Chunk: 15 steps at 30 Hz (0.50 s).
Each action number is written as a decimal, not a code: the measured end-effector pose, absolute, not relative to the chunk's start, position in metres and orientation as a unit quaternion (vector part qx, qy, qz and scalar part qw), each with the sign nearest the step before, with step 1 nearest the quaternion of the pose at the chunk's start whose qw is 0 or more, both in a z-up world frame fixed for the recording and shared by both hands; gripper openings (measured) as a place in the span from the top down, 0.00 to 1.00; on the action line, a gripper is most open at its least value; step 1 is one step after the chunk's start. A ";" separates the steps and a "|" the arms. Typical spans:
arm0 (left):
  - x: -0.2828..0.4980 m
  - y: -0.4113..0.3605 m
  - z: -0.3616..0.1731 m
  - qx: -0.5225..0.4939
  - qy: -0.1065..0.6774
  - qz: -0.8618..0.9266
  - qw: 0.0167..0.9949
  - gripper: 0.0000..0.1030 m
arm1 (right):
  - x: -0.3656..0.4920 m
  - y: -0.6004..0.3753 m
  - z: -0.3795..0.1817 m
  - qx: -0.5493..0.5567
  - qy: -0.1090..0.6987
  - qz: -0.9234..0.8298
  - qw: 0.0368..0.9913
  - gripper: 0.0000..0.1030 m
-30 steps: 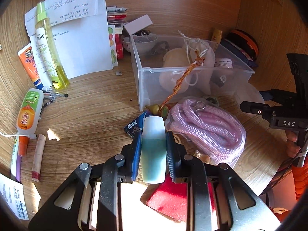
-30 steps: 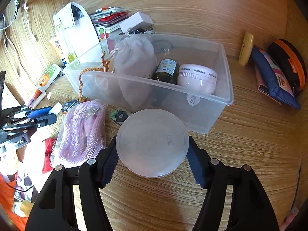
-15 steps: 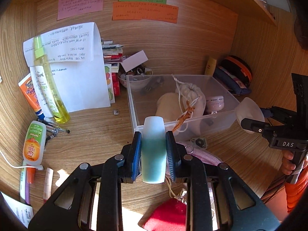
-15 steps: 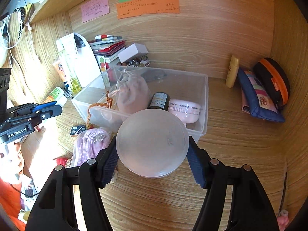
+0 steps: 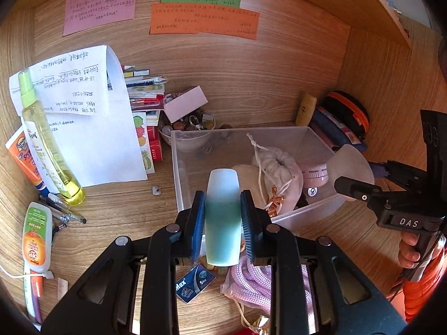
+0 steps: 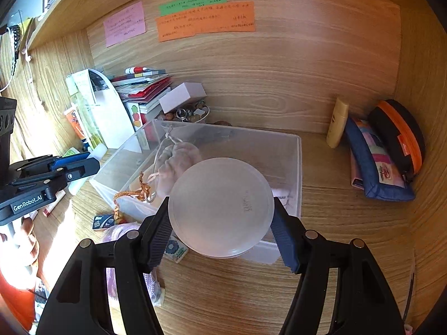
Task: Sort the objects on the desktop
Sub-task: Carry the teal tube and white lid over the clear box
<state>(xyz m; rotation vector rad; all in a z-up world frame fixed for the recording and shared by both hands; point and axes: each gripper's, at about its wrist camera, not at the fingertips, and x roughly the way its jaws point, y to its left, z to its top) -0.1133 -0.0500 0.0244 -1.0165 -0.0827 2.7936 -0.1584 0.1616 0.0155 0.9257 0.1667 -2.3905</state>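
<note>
My left gripper [image 5: 223, 217] clamped a white-to-teal tube [image 5: 223, 217] above the clear bin [image 5: 178, 167]. My right gripper [image 6: 220, 220] held a frosted round lid [image 6: 220, 208] over that bin. Wooden surface [image 6: 335, 209], cluttered alcove. Readable: "Max" packet [image 5: 194, 282], "DAS", "GenRobot.AI".

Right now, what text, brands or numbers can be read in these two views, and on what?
"DAS": right claw body, seen from the left.
"GenRobot.AI": left claw body, seen from the right.
"Max" and "5": blue packet.
"OFF!": green tube.
"8": sticker on the bin.
Handwriting on wall notes and paper sheet: too small to read.
</note>
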 end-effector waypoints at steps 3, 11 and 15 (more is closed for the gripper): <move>-0.122 -0.048 0.022 -0.343 -0.025 0.935 0.084 0.76 | -0.167 0.156 0.013 0.348 0.068 -0.892 0.281 0.39; -0.146 -0.042 0.010 -0.359 -0.021 0.929 0.091 0.76 | -0.189 0.145 0.001 0.365 0.079 -0.884 0.283 0.39; -0.154 -0.039 0.005 -0.364 -0.017 0.927 0.094 0.76 | -0.195 0.142 -0.005 0.372 0.086 -0.880 0.284 0.39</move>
